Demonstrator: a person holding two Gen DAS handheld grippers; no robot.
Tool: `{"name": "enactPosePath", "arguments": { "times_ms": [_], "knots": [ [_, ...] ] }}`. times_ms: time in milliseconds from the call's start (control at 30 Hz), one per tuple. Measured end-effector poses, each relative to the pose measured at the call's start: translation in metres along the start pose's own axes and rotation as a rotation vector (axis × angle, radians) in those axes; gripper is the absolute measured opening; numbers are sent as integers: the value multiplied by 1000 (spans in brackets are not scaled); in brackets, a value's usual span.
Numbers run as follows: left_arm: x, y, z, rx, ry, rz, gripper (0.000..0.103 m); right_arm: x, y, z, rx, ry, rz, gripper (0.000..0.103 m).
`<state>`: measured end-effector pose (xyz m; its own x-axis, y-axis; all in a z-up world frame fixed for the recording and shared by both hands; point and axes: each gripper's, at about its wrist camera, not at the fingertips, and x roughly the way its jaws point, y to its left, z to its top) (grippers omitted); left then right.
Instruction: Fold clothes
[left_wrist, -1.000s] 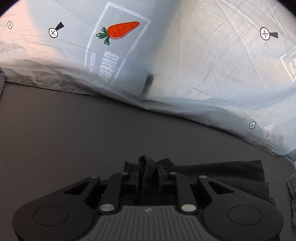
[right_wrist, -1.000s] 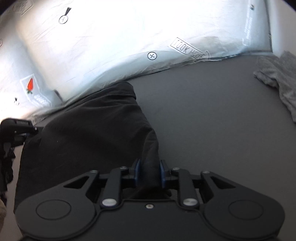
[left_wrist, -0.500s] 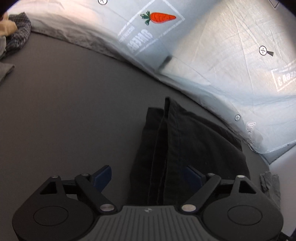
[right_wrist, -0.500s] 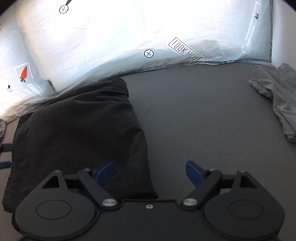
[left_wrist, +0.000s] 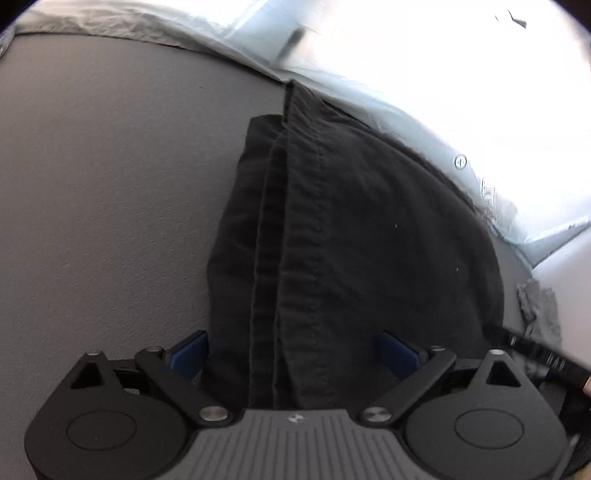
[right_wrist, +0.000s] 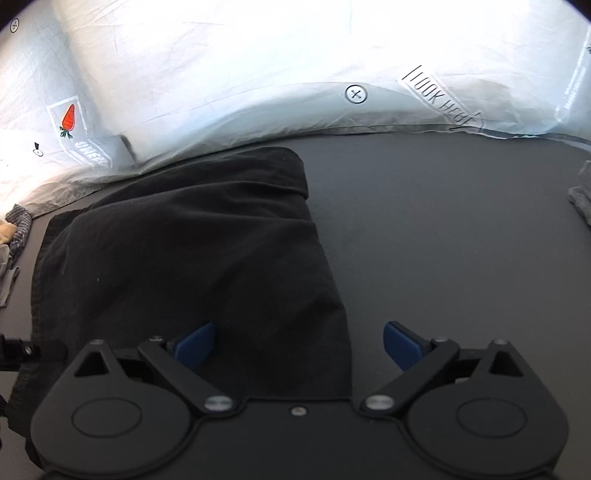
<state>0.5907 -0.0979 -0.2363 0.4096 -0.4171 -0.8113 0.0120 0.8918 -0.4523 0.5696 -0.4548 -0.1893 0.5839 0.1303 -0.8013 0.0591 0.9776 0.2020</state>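
Black garment (left_wrist: 354, 236) folded on the grey surface (left_wrist: 110, 184), far edge close against the hem of the white printed sheet (right_wrist: 258, 74), which rises behind. In the left wrist view, stacked hemmed edges running near-to-far down the garment's left side, a lower layer peeking out further left.

Left gripper (left_wrist: 291, 354) spread wide, jaws just opened; cloth lying between the blue pads (left_wrist: 188, 354), neither pad pressing on it. Released. Right gripper (right_wrist: 299, 343) likewise spread wide, jaws just opened, straddling the garment's near right corner: left pad over cloth, right pad over bare surface, nothing clamped.

Open room: a broad bare stretch of grey left of the garment in the left wrist view; another broad bare stretch to the right of it in the right wrist view, reaching to a grey cloth (right_wrist: 581, 203) at the far right edge. A checked cloth (right_wrist: 20, 225) and other crumpled fabric at the far left edge. Far side closed off by the sheet.
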Motion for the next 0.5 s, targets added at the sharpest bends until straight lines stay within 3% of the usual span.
{"name": "enactPosePath", "arguments": {
  "times_ms": [200, 400, 467, 500],
  "knots": [
    [-1, -4, -6, 18, -10, -3, 103, 18, 1, 14, 2, 42, 78, 99],
    [-1, 1, -6, -21, -7, -75, 102, 37, -3, 19, 142, 97, 157, 103],
    [-3, 2, -8, -62, -25, -99, 98, 37, -5, 19, 187, 107, 193, 100],
    [-4, 0, -10, -60, -33, -100, 95, 36, -8, 18, 223, 108, 210, 94]
  ]
}}
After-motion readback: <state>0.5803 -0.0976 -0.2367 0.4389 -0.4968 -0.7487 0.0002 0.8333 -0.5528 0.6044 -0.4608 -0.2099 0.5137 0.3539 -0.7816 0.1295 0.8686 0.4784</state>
